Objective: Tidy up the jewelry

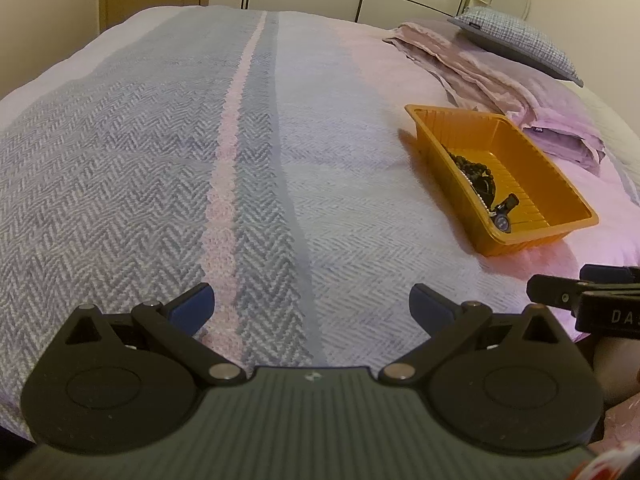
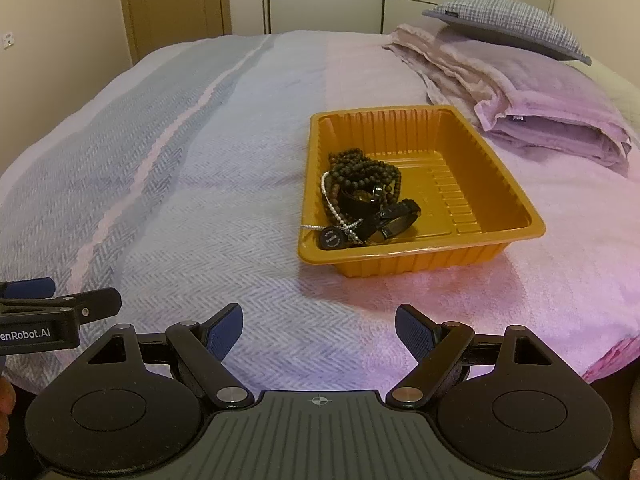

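Jewelry (image 2: 362, 196) lies heaped in the near-left part of an orange plastic tray (image 2: 480, 184) that sits on the bed (image 2: 200, 200), on the striped herringbone bedspread. The heap holds strands of dark wooden beads (image 2: 360, 166), a fine pearl or silver chain (image 2: 334, 206) that trails toward the tray's near-left corner, a black watch-like piece (image 2: 394, 216) and a round black disc (image 2: 331, 238) close to the front rim. The right half of the tray is bare. No loose piece shows on the bedspread around it.

From the right tool (image 2: 319, 330) the heap lies ahead and only slightly to the right, with open bedspread between; its blue pads stand wide apart and hold nothing. From the left tool (image 1: 311, 306) the tray (image 1: 560, 184) lies well off to the right and farther ahead, seen along its long side, with the jewelry (image 1: 480, 178) against the near wall. That tool too is spread wide and empty. The two tools sit side by side at the near edge of the bed, each just in the other's view.

I judge the right tool to be the nearer and better lined up. The tray's long axis runs roughly away from it and a little to the right, so a straight reach forward over the front rim would meet the disc and chain first. The strands look tangled, so lifting one may drag others.

Beyond the tray lie a folded lilac blanket (image 2: 540, 112) and a checked pillow (image 2: 508, 20).
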`<state>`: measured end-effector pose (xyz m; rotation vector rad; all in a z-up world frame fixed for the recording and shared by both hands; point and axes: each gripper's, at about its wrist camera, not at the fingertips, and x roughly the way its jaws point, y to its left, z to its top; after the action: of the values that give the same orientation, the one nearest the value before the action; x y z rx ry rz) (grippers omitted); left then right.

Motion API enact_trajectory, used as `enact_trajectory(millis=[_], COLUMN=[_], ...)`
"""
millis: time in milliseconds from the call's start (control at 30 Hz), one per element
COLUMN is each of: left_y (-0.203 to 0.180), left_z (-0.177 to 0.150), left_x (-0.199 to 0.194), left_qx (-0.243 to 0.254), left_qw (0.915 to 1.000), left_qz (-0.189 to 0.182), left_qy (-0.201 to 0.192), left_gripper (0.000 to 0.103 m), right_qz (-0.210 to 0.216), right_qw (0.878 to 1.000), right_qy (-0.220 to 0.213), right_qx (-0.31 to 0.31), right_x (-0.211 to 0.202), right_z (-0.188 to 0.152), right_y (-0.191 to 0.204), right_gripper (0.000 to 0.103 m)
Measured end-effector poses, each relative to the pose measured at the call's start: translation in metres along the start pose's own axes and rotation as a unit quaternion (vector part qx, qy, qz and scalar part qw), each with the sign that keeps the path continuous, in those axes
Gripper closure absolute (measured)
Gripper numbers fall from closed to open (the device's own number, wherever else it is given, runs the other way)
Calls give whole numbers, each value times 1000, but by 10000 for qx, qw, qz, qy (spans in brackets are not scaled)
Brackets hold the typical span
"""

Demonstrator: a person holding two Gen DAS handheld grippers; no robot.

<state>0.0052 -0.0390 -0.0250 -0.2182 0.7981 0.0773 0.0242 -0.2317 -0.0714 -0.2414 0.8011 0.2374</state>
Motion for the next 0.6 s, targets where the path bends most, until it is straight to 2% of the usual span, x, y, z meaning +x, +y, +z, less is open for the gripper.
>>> enact_trajectory(millis=[600], left_y=[-2], left_z=[1], left_x=[0], left_qx=[67], left_qw=[10000], left_qz=[-15], left_qy=[4], left_gripper=[0], right_qz=[7], right_qw=[10000], right_qy=[-46], right_qx=[67], right_x=[-1], right_z=[2], right_y=[-3], right_gripper=[20])
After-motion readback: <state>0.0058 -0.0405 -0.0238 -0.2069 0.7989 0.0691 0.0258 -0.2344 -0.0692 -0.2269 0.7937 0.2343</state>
